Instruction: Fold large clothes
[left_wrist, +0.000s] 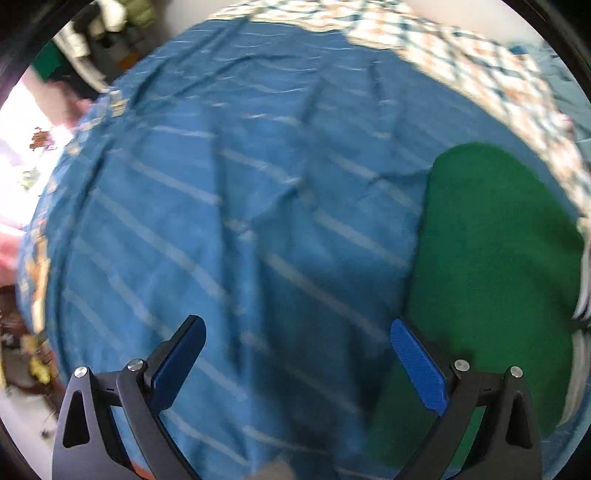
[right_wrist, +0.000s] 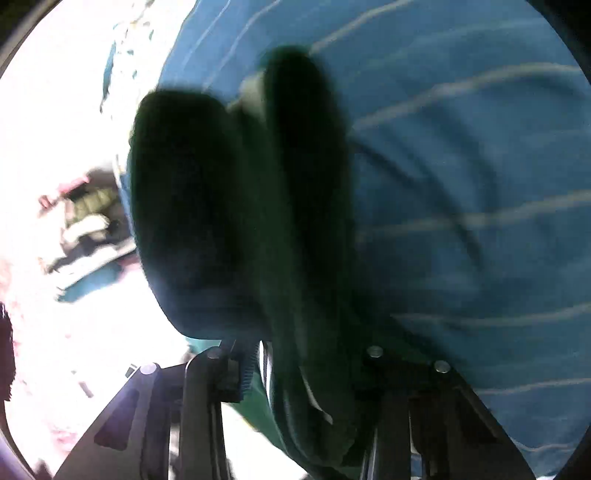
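A green garment lies on the right of a blue striped bedsheet. My left gripper hangs open above the sheet, its right finger over the garment's left edge, holding nothing. In the right wrist view the same green garment looks dark and bunched close to the lens. It hangs from my right gripper, which is shut on its folds. The right fingertips are hidden by the cloth.
A patterned orange-and-teal bedspread border runs along the far and right edge of the bed. Cluttered items stand beyond the bed's left corner. The blue sheet fills the right wrist view's right side; its left is overexposed.
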